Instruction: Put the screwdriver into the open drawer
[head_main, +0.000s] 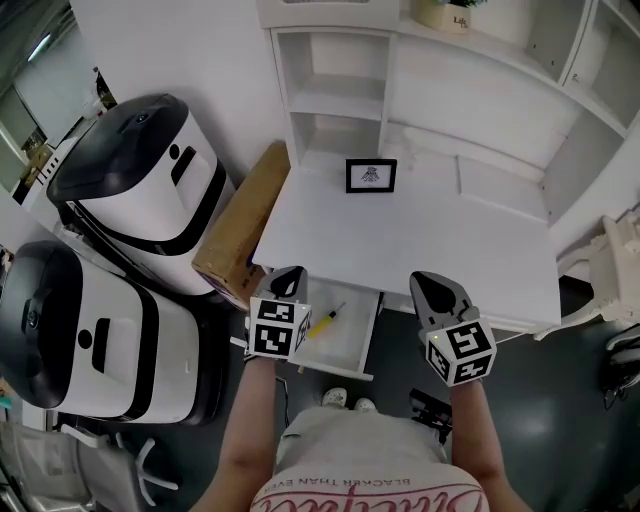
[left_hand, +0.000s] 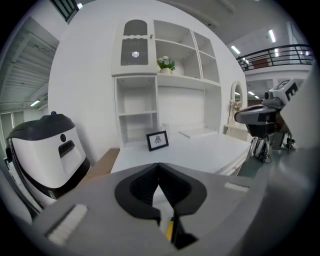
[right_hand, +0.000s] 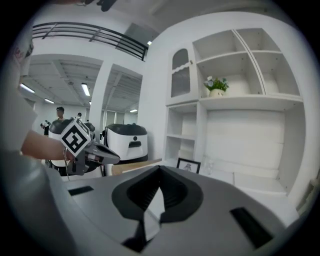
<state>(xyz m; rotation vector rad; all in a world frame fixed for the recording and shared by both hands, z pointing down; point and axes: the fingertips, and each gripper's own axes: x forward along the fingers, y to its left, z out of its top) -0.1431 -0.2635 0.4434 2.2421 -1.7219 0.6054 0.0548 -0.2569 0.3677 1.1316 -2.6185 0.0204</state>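
- Seeing the screwdriver (head_main: 325, 322) inside the open drawer (head_main: 352, 325), we judge it placed.
- Left gripper (head_main: 289, 274) and right gripper (head_main: 430, 283) jaws are clenched empty; we should withdraw gently.

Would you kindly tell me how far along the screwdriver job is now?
Done: the yellow-handled screwdriver lies inside the open white drawer. In hand: nothing; the left gripper and right gripper are both shut and empty. Left: apparently nothing for the placing; the drawer stands open.
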